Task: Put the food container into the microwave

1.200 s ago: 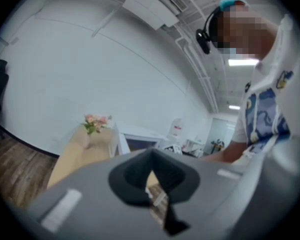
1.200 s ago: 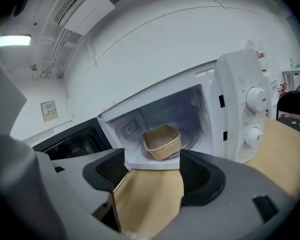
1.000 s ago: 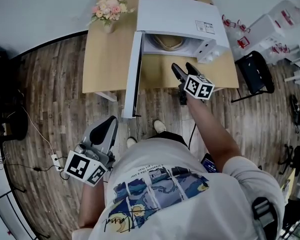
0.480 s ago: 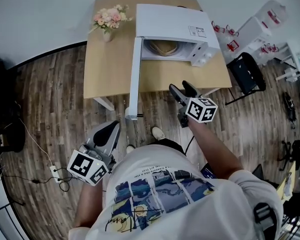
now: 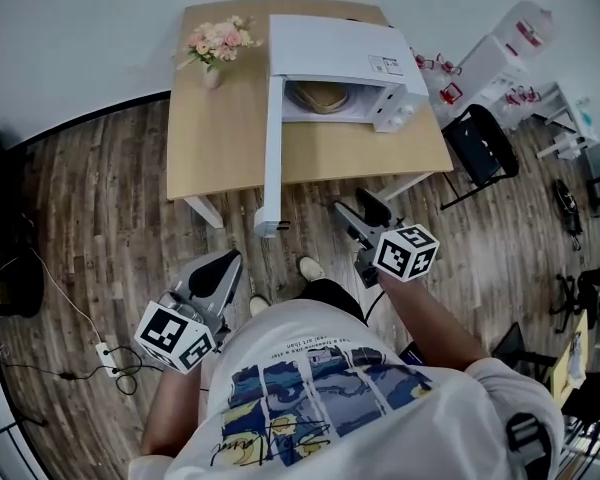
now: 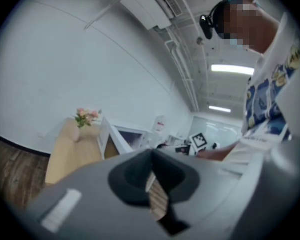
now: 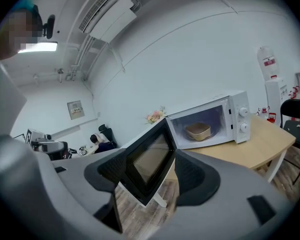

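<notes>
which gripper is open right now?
The right gripper: its jaws stand apart with nothing held between them. The left gripper has its jaws together.

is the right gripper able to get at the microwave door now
Probably yes: the right gripper is open and empty, and nothing stands between it and the wide-open microwave door.

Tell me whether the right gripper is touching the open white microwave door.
Apart. The head view shows the right gripper above the wooden floor, with bare planks between it and the open white microwave door.
</notes>
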